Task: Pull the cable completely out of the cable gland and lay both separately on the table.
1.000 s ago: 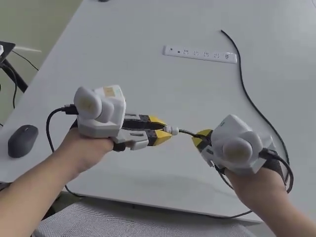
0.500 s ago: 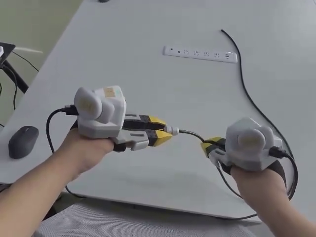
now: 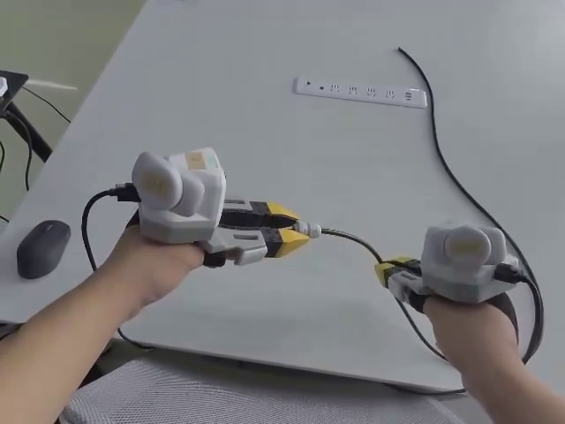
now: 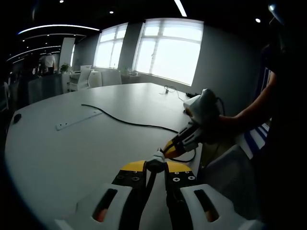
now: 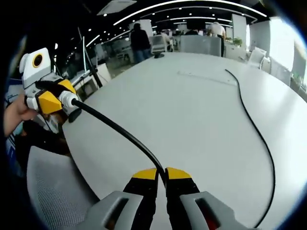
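Observation:
My left gripper is shut on a small white cable gland, held above the near edge of the white table. A black cable runs out of the gland to my right gripper, which is shut on the cable. In the left gripper view the gland sits between the yellow-tipped jaws, with the right gripper beyond it. In the right gripper view the cable stretches from my jaws up to the gland in the left gripper.
A white power strip lies further back on the table, and a long black cord curves along the right side. A dark mouse sits at the left edge. A mesh chair is below the near edge.
My right gripper has moved right and down, away from the left one, drawing more cable out of the gland. The left gripper has stayed almost still.

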